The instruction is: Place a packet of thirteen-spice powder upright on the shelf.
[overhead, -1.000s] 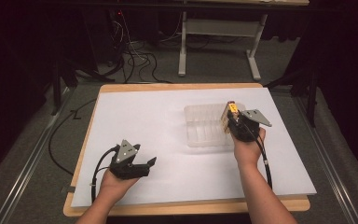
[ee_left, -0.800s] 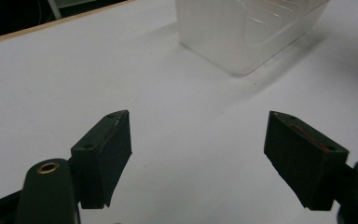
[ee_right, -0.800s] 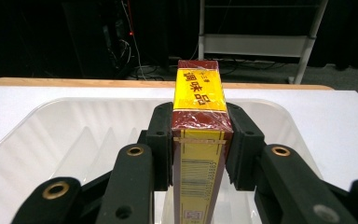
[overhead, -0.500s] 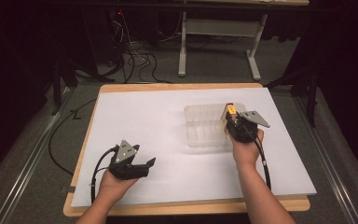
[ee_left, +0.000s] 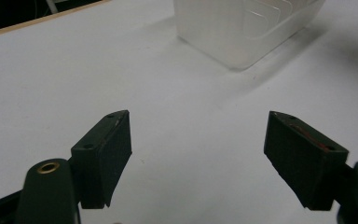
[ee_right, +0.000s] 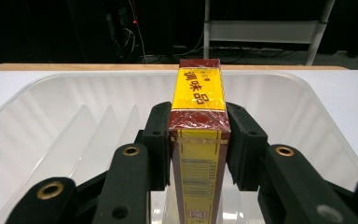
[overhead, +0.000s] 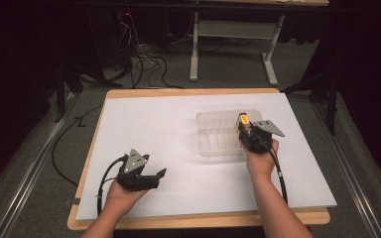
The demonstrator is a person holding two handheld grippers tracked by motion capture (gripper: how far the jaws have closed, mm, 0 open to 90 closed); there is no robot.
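The right gripper (ee_right: 198,140) clamps a red-and-yellow box (ee_right: 196,93) printed "调味品", barcode below, over the clear tray (ee_right: 51,121); the left gripper (ee_left: 198,154) gapes wide.

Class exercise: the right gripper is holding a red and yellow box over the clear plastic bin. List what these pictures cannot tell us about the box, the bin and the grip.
- Box: lower end cut off by the bottom edge of the right gripper view; too small in the high view.
- Clear bin floor beneath the box: hidden by the box and the right gripper.
- Box's side faces: covered by the pads.
- Small print on the label: too fine to read.
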